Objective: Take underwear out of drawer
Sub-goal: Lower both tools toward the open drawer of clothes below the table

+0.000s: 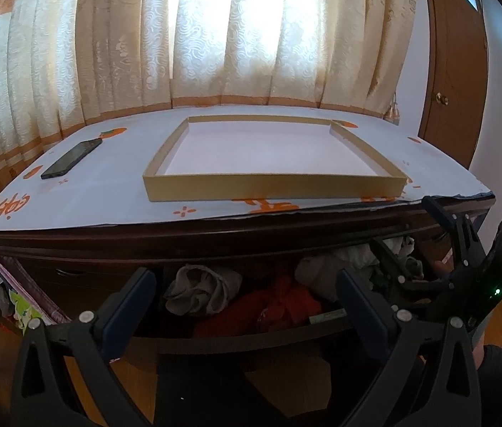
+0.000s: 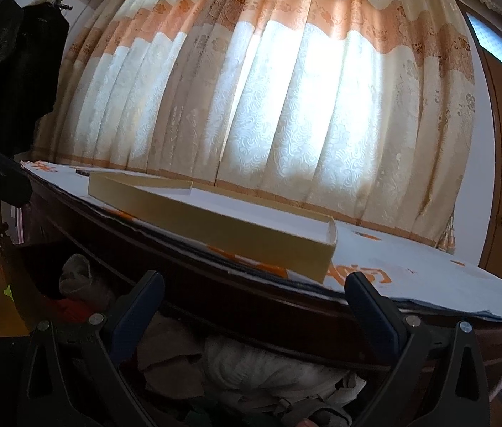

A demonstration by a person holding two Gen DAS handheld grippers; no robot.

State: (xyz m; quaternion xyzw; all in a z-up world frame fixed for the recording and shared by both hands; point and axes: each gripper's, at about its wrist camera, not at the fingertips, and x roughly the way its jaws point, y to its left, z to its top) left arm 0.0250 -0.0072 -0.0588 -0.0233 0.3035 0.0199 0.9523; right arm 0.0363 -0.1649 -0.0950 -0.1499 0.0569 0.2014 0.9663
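Below the tray [image 1: 272,186], crumpled underwear [image 1: 199,290] lay in the open drawer [image 1: 251,336], between the spread left gripper [image 1: 247,295] fingers; the right gripper [image 2: 254,295] gaped above it too.

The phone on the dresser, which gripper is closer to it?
Left. The left gripper hangs open over the drawer, below the phone and a bit to its right. The right gripper is over the drawer's far right end, well away from it.
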